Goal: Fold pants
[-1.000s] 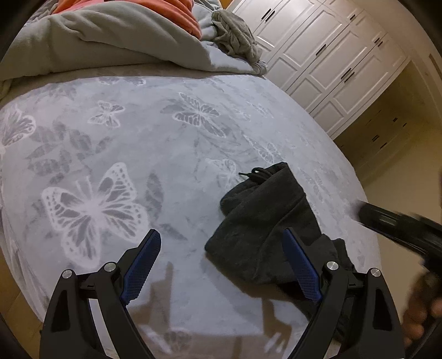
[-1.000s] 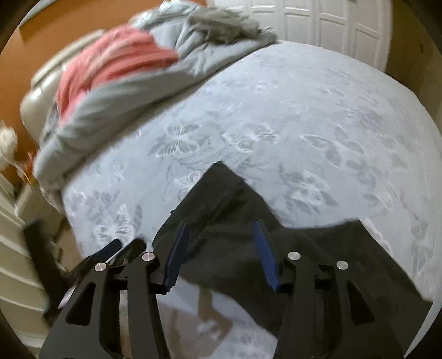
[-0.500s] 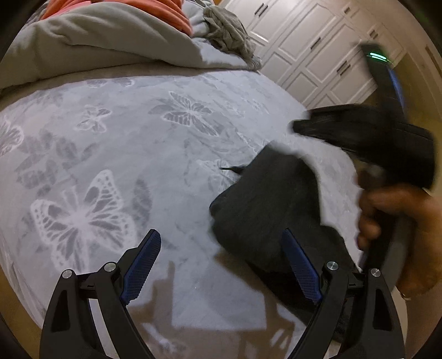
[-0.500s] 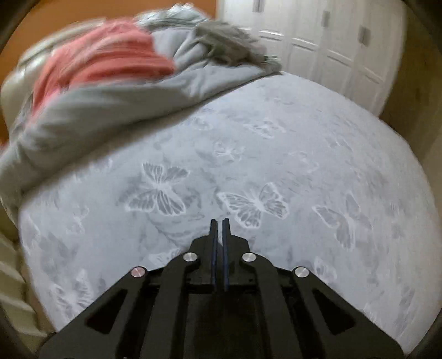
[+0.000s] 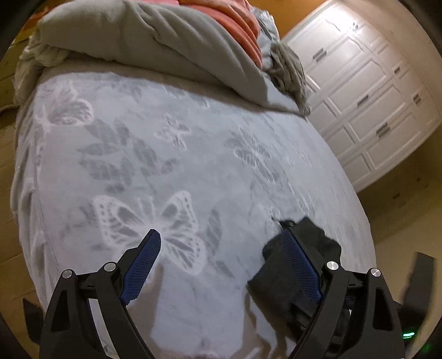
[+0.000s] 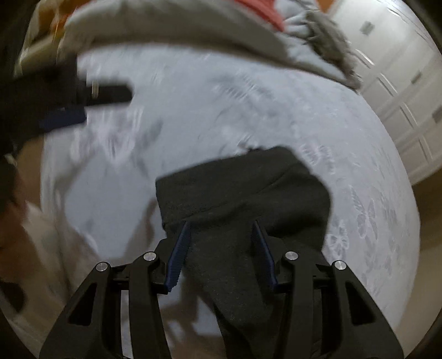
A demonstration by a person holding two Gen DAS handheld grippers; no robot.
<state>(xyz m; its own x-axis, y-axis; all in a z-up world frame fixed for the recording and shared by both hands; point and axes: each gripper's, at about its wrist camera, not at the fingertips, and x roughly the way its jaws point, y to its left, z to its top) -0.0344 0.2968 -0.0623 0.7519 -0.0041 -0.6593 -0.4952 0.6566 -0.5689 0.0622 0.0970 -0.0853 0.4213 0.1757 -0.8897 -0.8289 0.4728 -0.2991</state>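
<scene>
Dark grey pants [image 6: 243,193] lie bunched on the butterfly-print bedspread [image 6: 193,116]. In the right wrist view my right gripper [image 6: 221,248] points down onto them. Its blue pads stand apart with a ridge of the cloth between them, and I see no pinch. The left wrist view shows my left gripper [image 5: 221,259] open above the bedspread [image 5: 193,165], nothing between its fingers. The pants [image 5: 270,284] sit by and behind its right finger. The left gripper [image 6: 91,105] also appears blurred at the upper left of the right wrist view.
A heaped grey duvet [image 5: 154,41] with an orange-red cloth [image 5: 234,16] fills the head of the bed. White wardrobe doors [image 5: 373,96] stand beyond the bed's right edge. A black tool body with a green light [image 5: 408,335] shows at lower right. A person's hand [image 6: 16,210] is at the left.
My right gripper's jaws were shut half a second ago and now stand apart over the pants, lower down. The left view has swung left, leaving the pants at its right finger.
</scene>
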